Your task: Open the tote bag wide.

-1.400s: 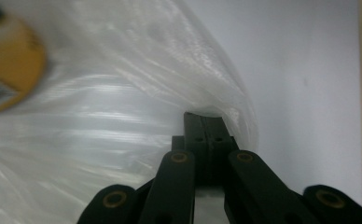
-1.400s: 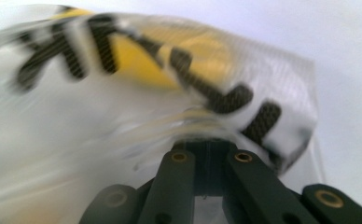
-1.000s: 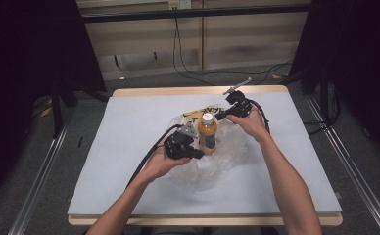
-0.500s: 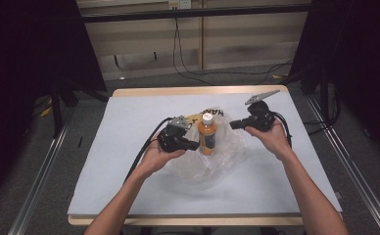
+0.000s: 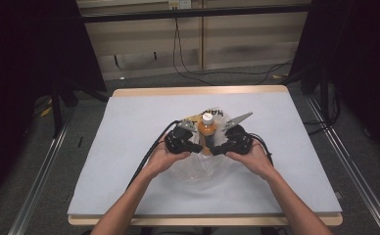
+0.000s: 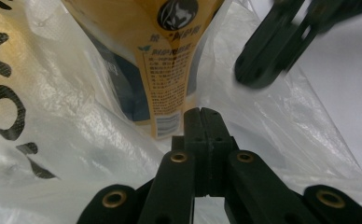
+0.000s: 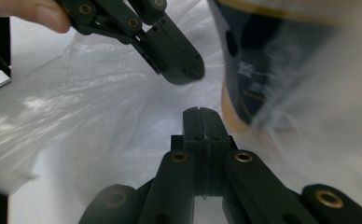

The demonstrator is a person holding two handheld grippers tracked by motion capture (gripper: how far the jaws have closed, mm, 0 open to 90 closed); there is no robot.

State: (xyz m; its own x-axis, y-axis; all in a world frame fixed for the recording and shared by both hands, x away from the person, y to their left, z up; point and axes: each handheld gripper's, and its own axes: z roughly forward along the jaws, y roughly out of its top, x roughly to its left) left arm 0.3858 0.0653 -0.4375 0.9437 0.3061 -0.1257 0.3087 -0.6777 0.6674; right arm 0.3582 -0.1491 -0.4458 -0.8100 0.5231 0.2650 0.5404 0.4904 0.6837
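Observation:
An orange drink bottle (image 5: 206, 129) with a white cap stands upright inside a crumpled clear plastic bag (image 5: 198, 169) at the table's middle. My left gripper (image 5: 198, 148) sits low at the bottle's left and my right gripper (image 5: 215, 151) low at its right, tips nearly meeting in front of the bottle. In the left gripper view my left gripper (image 6: 201, 112) is shut just before the bottle's label (image 6: 170, 70), with bag film (image 6: 39, 140) all around. In the right gripper view my right gripper (image 7: 201, 112) is shut over the film (image 7: 76, 102), the bottle (image 7: 272, 70) up right. Whether film is pinched cannot be seen.
The white table top (image 5: 129, 122) has open room on all sides of the bag. The bag's far part carries a yellow patch with black lettering (image 5: 212, 113). Black cables trail from both grippers towards the person. Dark stands and floor cables lie beyond the table.
My right gripper left the bottle's top, swung out right, then came back down to the bag beside the bottle's base. The left gripper shifted slightly towards the bottle.

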